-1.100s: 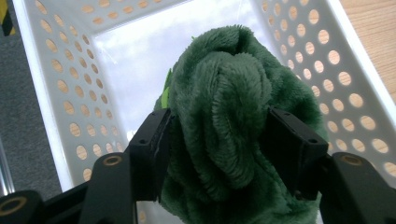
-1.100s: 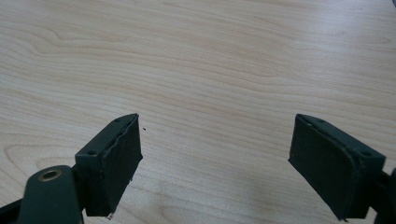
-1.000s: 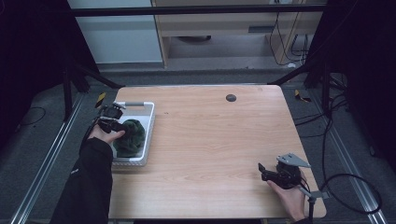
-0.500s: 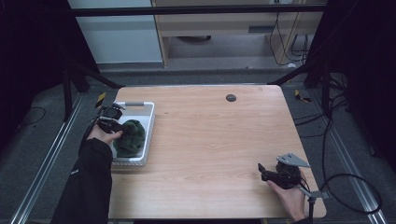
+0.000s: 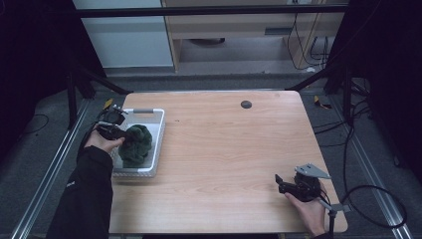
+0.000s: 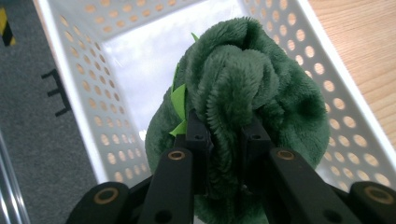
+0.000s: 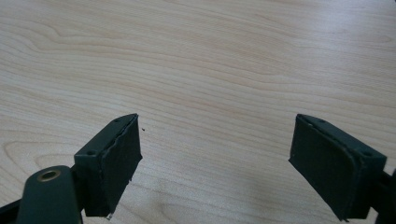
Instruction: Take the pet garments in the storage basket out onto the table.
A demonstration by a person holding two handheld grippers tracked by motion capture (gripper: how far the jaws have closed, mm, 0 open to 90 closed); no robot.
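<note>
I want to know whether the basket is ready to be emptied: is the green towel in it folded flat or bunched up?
Bunched up. The green towel sits as a rumpled lump in the white basket, with the left gripper shut on one fold.

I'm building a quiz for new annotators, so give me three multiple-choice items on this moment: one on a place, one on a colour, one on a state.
1. Where is the plush cloth?
A. On the bare table
B. In the white perforated basket
C. On the floor

2. What colour is the cloth?
A. Dark green
B. Red
C. Yellow

3. How does the right gripper stand?
A. Shut on the cloth
B. Shut on nothing
C. Open over bare wood

Answers:
1 B: the high view and the left gripper view show it between the basket's holed walls.
2 A: the fleece looks dark green in both views, and the left gripper pinches a fold of it.
3 C: its jaws stand wide apart with only the table between them.
</note>
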